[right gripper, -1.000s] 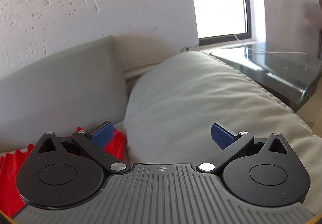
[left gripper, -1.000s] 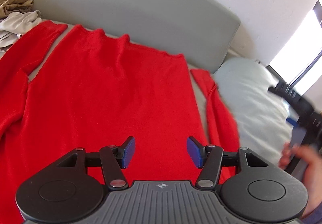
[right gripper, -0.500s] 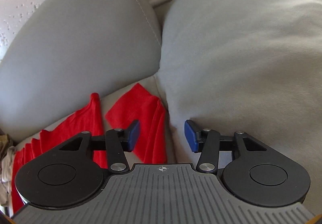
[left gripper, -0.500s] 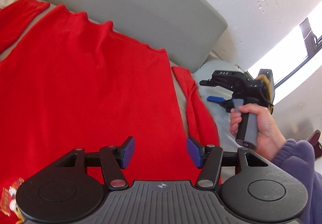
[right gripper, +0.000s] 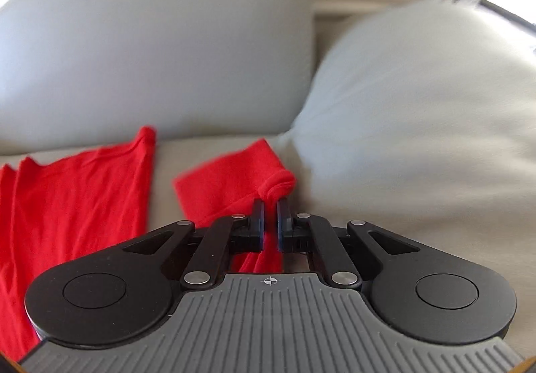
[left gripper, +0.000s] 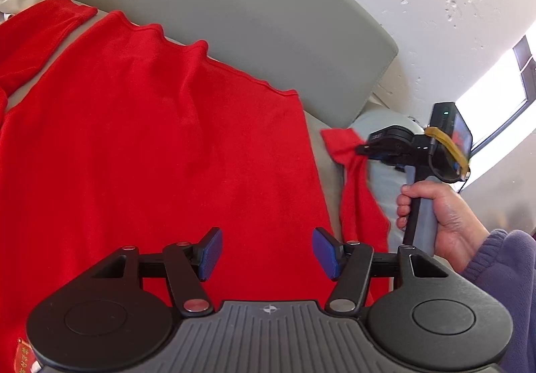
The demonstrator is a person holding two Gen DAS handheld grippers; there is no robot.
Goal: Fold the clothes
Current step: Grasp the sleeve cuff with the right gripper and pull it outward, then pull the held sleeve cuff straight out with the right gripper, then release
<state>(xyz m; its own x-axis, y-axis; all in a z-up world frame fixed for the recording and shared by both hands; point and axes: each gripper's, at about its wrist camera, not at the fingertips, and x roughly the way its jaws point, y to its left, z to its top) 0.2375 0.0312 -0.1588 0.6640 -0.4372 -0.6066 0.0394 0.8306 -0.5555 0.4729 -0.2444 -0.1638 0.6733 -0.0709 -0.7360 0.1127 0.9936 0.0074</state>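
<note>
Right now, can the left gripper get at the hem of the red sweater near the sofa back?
Probably yes. The left gripper hovers open over the red sweater, and only flat cloth lies between it and the hem. The right gripper works off to the side.

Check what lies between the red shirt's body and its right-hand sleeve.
A bare strip of grey sofa seat separates the shirt body from the sleeve, clearest in the right wrist view.

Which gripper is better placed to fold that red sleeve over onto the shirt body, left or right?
Right. The right gripper has its jaws shut on the cuff of the red knit sleeve beside the grey cushion. The left gripper hangs open above the red shirt body, holding nothing.
</note>
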